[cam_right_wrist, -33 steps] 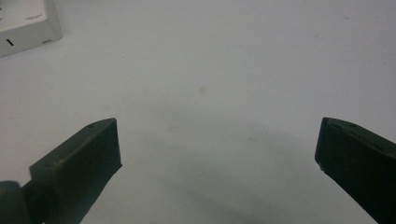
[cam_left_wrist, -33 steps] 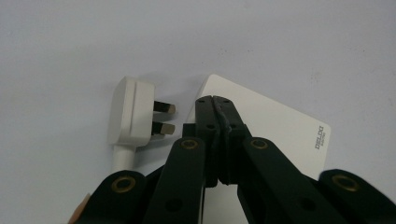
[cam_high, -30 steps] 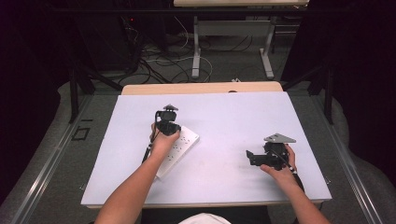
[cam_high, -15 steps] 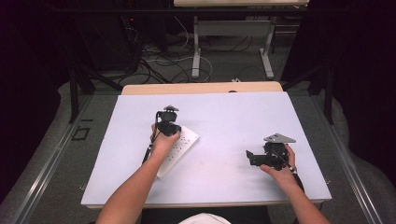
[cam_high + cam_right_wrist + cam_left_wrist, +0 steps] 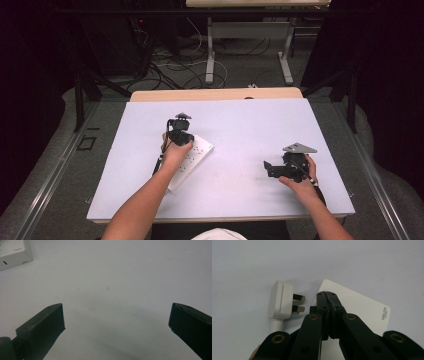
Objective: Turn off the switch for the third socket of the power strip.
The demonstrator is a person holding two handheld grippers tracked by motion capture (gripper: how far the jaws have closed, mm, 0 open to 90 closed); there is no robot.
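Nearest the person's edge of the white table top (image 5: 240, 125), the right gripper (image 5: 270, 169) is being held low over bare surface; in the right gripper view its jaws are standing wide apart with nothing between them, and a corner of the flat white plastic power strip (image 5: 13, 253) is being shown well off to the upper left. Further in, the left gripper (image 5: 327, 296) is being held with its jaws brought fully together, tips pressed on or just over the near end of that power strip (image 5: 362, 307); nothing is being clamped, and actual contact cannot be told. Just beside the strip's corner, the white three-pin plug (image 5: 283, 301) is lying on the table, prongs turned toward the strip but apart from it, its cord running back under the gripper. In the high view the strip (image 5: 197, 152) is lying slantwise left of centre under the left hand (image 5: 176, 150). Against the earlier pictures nothing is being found changed; both hands and the strip are being kept in place; it is being judged that the strip is being steadied while insertion of the plug is not yet begun.
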